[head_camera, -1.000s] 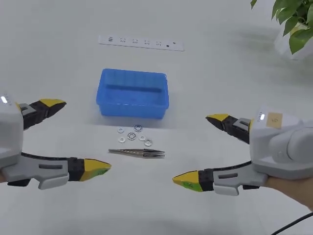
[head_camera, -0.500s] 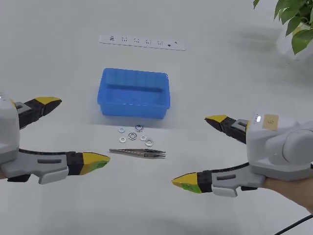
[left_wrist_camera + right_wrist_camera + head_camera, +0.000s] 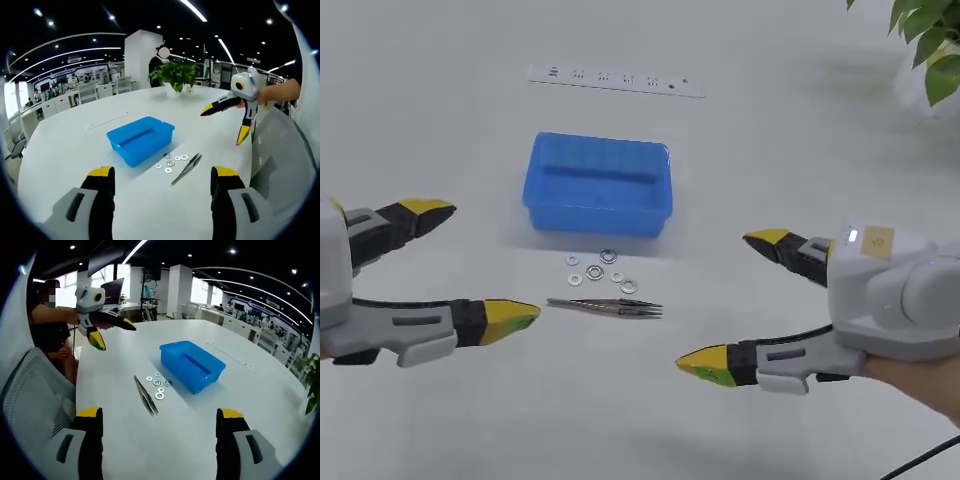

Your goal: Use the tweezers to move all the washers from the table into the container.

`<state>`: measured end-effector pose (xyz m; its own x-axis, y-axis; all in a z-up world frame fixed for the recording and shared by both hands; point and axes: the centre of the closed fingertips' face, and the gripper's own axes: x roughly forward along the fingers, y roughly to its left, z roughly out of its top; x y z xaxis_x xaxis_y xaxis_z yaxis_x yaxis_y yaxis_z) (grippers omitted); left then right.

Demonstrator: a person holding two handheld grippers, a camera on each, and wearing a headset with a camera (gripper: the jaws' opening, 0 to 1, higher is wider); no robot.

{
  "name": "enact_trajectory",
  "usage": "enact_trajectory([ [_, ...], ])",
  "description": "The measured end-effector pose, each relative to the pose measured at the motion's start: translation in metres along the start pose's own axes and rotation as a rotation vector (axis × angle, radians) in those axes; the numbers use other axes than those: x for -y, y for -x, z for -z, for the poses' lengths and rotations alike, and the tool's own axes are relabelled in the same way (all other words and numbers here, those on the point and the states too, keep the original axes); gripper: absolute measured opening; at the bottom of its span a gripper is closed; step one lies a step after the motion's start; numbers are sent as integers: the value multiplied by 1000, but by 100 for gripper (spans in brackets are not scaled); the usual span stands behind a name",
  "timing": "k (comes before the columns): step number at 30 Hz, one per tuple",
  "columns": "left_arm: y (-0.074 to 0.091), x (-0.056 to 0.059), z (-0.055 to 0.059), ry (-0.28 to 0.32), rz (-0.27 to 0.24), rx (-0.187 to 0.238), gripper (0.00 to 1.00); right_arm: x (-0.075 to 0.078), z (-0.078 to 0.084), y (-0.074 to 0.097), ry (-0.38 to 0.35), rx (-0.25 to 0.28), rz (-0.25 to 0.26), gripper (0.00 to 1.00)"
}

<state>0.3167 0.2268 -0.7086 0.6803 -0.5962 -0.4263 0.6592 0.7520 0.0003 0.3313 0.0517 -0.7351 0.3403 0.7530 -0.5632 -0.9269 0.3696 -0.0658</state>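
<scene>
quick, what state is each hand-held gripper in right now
left hand-held gripper: open, holding nothing
right hand-held gripper: open, holding nothing

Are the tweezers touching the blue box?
Apart. The head view shows the washers and a strip of bare table lying between the tweezers and the blue box.

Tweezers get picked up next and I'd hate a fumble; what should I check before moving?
1. Tweezers lie free on the table: ok.
2. Left gripper open, holding nothing: ok.
3. Right gripper open, holding nothing: ok.
4. Washers loose between tweezers and container, apart from the tweezers: ok.
5. Container upright, open on top: ok.
6. Which tweezers end is the tip: cannot tell.
</scene>
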Motion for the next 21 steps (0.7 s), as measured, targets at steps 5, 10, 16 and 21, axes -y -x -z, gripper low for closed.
enact_trajectory([
  [5, -2, 2, 5, 6, 21, -25, 80, 1, 2, 0, -6, -11, -7, 89],
  [10, -5, 4, 6, 13, 40, -43, 76, 1, 5, -2, -7, -20, -7, 88],
  [16, -7, 5, 5, -9, 53, -61, 70, 3, 4, -2, -8, -17, -2, 88],
  [21, -8, 3, 4, -22, 44, -59, 69, 5, 5, -3, -9, -19, -2, 87],
])
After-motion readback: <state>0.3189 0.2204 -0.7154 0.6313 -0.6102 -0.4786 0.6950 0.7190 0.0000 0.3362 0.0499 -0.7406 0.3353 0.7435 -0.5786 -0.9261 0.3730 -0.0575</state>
